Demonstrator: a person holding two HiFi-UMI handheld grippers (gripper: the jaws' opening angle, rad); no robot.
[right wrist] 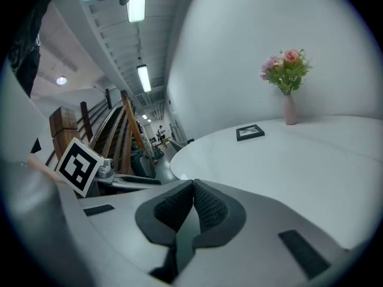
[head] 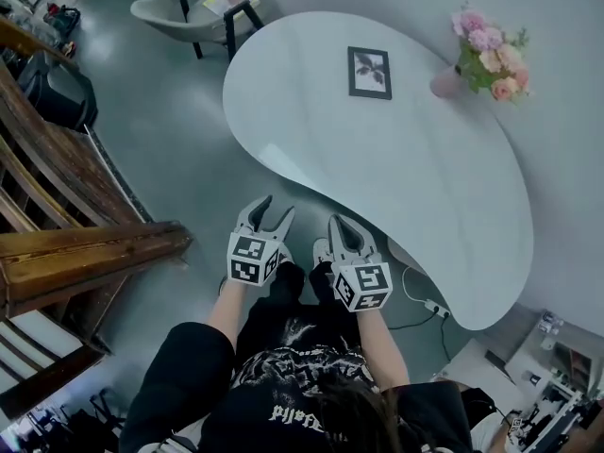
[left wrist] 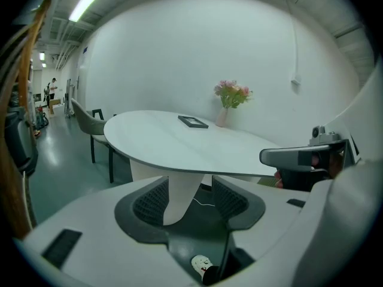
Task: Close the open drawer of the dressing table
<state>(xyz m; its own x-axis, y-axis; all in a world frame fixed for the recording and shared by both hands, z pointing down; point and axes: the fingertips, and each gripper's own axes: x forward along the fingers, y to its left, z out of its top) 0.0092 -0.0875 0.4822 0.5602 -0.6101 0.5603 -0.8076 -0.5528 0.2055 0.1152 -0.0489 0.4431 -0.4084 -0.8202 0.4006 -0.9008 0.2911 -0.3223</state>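
The dressing table is a white kidney-shaped top on a white pedestal; no drawer shows in any view. My left gripper hangs over the floor just short of the table's near edge, jaws spread and empty. In the left gripper view, the left gripper has the pedestal framed between its pads. My right gripper is at the table's edge, beside the left one, with its jaws pressed together on nothing. In its own view, the right gripper looks across the tabletop.
A black picture frame lies on the table and a pink vase of flowers stands at its far edge. A chair sits beyond the table. Wooden stairs rise at left. A cable and power strip lie on the floor.
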